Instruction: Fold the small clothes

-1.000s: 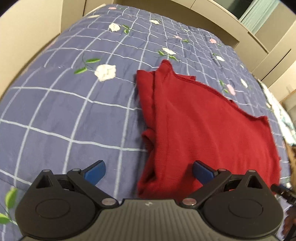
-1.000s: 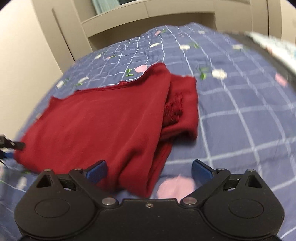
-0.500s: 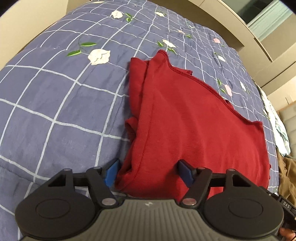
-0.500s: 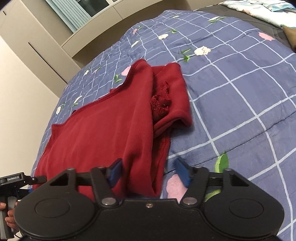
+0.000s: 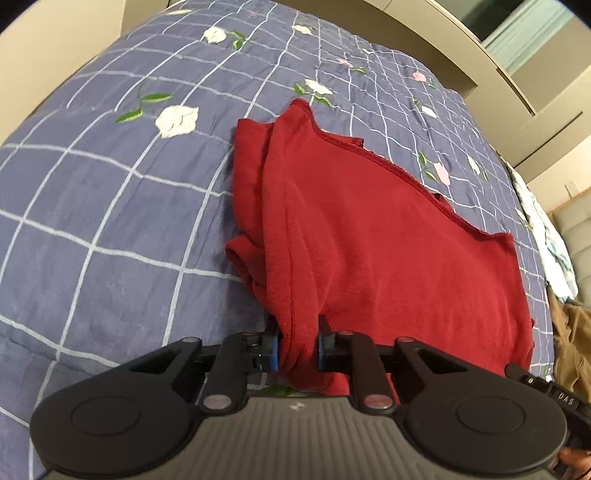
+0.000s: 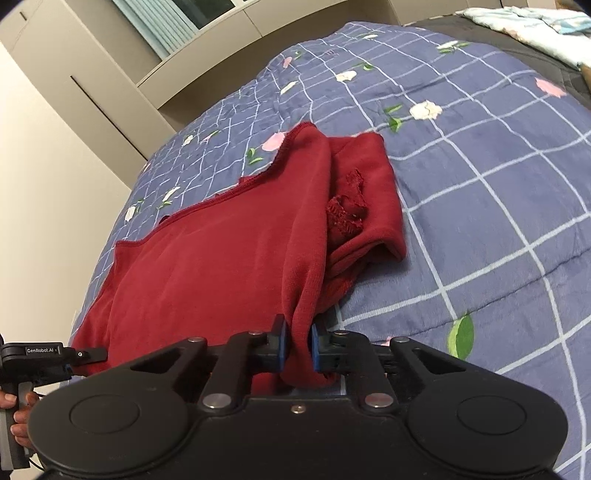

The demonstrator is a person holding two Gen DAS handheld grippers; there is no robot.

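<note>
A dark red garment (image 5: 369, 236) lies partly folded on a blue checked bedspread (image 5: 92, 206) with flower prints. My left gripper (image 5: 298, 345) is closing its jaws on the near left corner of the cloth, and the blue pads press the bunched fabric. In the right wrist view the same red garment (image 6: 207, 266) spreads to the left, a sleeve folded over on its right side. My right gripper (image 6: 296, 345) is closing on the near right corner, with a fold of cloth pinched between its pads. The left gripper (image 6: 86, 355) shows at the left edge there, held by a hand (image 6: 18, 417).
Beige cabinets (image 6: 74, 74) and a wall stand behind the bed. Light patterned cloth (image 6: 535, 26) lies at the far right of the bed, and a brown fabric (image 5: 572, 347) sits at the right edge in the left wrist view. Open bedspread (image 6: 498, 221) stretches right of the garment.
Both grippers went from wide open to pinched on the near corners of the red garment. Both views tipped further down toward the cloth.
</note>
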